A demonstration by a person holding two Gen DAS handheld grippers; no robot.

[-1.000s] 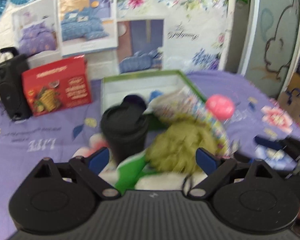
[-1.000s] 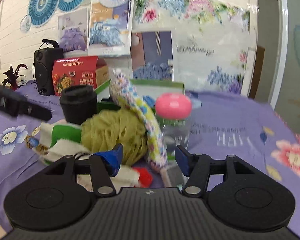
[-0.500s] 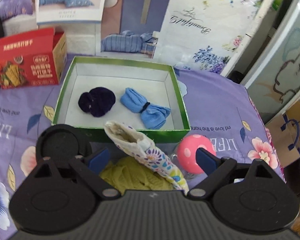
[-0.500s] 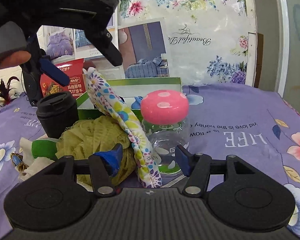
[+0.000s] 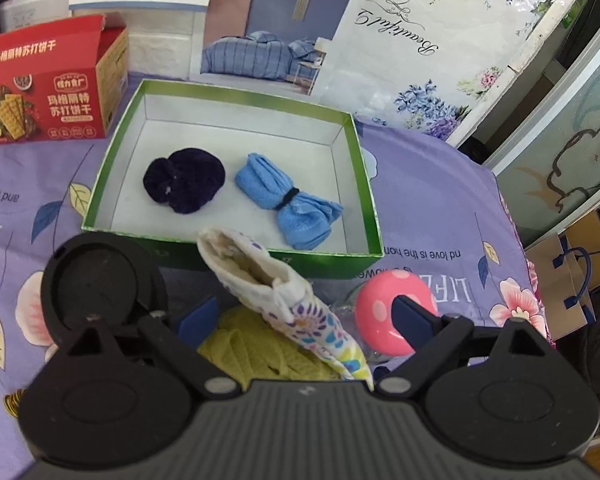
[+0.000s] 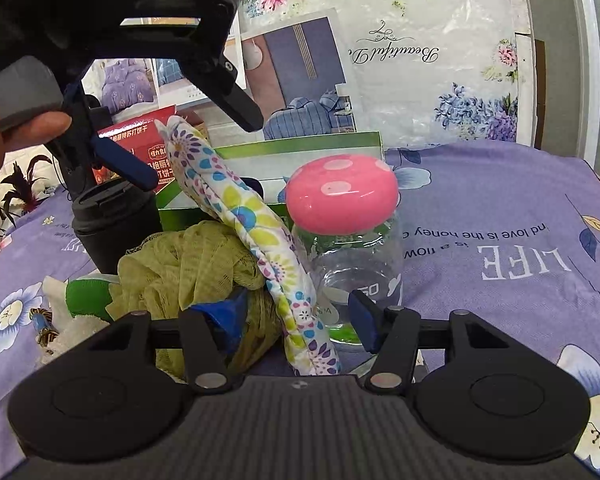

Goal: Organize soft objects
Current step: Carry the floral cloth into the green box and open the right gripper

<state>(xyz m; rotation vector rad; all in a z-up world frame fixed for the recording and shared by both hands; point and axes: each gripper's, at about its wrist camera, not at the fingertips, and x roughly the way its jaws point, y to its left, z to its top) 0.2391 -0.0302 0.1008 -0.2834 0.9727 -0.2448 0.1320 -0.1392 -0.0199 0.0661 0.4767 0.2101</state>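
While the left gripper (image 5: pixel 300 316) hangs over the pile with its blue pads spread wide, nothing is pinched between them: the floral oven mitt (image 5: pixel 284 304) stands up in the gap, clear of both pads, with the yellow-green mesh sponge (image 5: pixel 256 348) bunched just below. Down at table level, the right gripper (image 6: pixel 296 312) sits half spread, and the mitt's lower end (image 6: pixel 300 320) drops between its pads too; whether either pad actually presses the cloth, I cannot tell from here. The left pad of that gripper is nosed into the mesh sponge (image 6: pixel 192 264).

Just behind the pile sits the green box (image 5: pixel 364 184) with its white floor, and two soft things already lie inside: a dark navy scrunchie (image 5: pixel 184 186) on the left and a blue towel (image 5: pixel 288 200) tied in the middle with a black band, just beside it and apart from it. The mitt's open cuff leans toward the box's near wall.

Flanking the pile are a black cup (image 5: pixel 96 280) with its lid on, to the left, and a clear jar with a pink spotted lid (image 6: pixel 342 200) to the right, touching the mitt's side in the right wrist view. A red cracker box (image 5: pixel 48 88) stands further back on the purple flowered cloth (image 5: pixel 440 200). A person's fingertips (image 6: pixel 32 128) wrap the left gripper's handle, seen upper left from the right wrist.
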